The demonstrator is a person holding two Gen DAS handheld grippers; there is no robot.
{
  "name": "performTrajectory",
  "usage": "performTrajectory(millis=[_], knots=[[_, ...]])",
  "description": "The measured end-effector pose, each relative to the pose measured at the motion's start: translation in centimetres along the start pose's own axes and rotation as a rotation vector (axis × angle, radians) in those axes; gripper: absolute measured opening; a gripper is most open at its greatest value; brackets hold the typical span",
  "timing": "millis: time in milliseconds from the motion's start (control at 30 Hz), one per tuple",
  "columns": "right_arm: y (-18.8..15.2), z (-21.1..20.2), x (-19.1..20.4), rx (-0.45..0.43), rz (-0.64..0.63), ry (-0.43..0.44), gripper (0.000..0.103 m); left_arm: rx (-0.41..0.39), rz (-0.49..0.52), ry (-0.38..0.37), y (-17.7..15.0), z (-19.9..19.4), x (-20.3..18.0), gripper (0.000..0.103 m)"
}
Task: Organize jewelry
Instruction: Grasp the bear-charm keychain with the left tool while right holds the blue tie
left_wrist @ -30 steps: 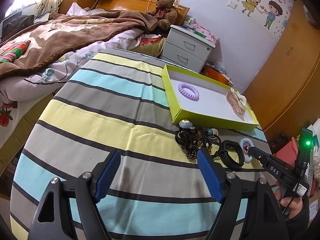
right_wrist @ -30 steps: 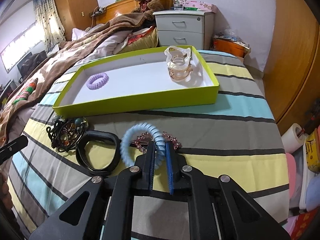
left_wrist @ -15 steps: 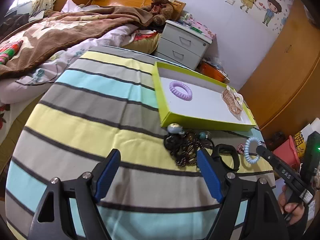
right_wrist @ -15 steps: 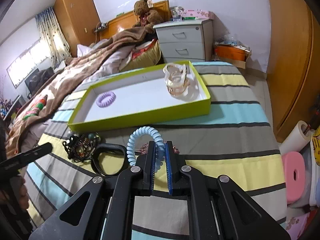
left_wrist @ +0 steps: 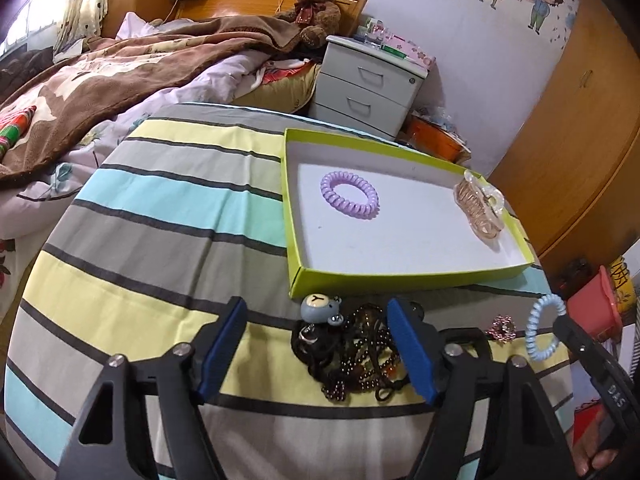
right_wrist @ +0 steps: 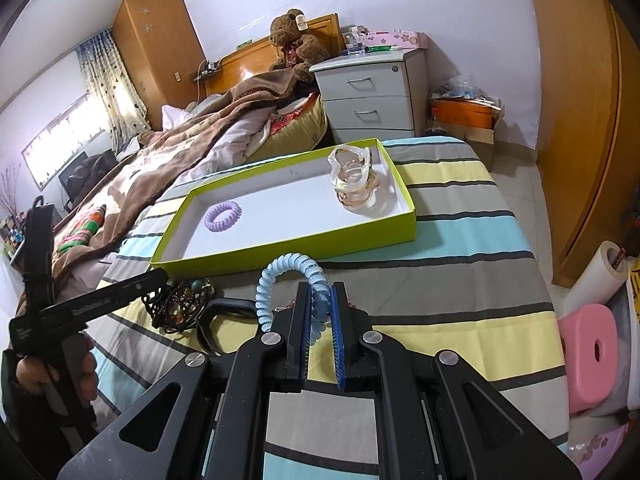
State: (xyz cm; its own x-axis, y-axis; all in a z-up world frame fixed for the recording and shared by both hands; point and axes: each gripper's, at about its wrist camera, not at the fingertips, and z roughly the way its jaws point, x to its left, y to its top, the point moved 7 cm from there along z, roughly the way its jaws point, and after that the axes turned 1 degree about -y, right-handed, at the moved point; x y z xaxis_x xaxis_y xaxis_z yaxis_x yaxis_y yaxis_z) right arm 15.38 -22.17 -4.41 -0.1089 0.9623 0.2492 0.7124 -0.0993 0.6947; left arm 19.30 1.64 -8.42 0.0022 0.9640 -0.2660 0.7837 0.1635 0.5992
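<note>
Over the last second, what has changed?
The right gripper, jaws shut on the blue coil tie, has lifted it off the bedspread toward the tray. The left gripper, jaws open, has moved in over the bead pile. Tray contents unchanged.

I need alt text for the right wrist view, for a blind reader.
The right gripper holds a blue spiral hair tie above a striped bedspread. Ahead lies a green tray containing a purple hair tie and a clear hair claw.

Your striped-cloth bench (left_wrist: 168, 216) carries 1 green tray (left_wrist: 400, 282), with a tangled bead pile (left_wrist: 356, 356), black ring (right_wrist: 216, 312) and pink sparkly piece (left_wrist: 502, 326) just beside it.
</note>
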Motion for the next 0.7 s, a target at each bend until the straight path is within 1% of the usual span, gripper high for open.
performTrajectory(millis=[133, 300, 367, 533, 567, 700], knots=[[0.0, 0.0, 0.0, -0.004, -0.002, 0.006, 0.01, 0.014, 0.003, 0.02, -0.2, 0.6, 0.1, 0.06], [0.0, -0.1, -0.1, -0.008, -0.003, 0.004, 0.01, 0.006, 0.008, 0.042, -0.1, 0.9, 0.2, 0.054], [-0.1, 0.1, -0.1, -0.008, -0.001, 0.005, 0.01, 0.013, 0.008, 0.046, 0.0, 1.1, 0.2, 0.043], [-0.1, 0.1, -0.2, -0.008, 0.002, 0.005, 0.01, 0.015, 0.028, 0.049, 0.0, 1.2, -0.2, 0.026], [-0.1, 0.0, -0.2, -0.008, 0.002, 0.006, 0.01, 0.015, 0.03, 0.052, 0.0, 1.2, -0.1, 0.024], [-0.1, 0.0, -0.2, -0.009, 0.001, 0.005, 0.01, 0.006, 0.031, 0.051, 0.0, 0.9, -0.2, 0.024]])
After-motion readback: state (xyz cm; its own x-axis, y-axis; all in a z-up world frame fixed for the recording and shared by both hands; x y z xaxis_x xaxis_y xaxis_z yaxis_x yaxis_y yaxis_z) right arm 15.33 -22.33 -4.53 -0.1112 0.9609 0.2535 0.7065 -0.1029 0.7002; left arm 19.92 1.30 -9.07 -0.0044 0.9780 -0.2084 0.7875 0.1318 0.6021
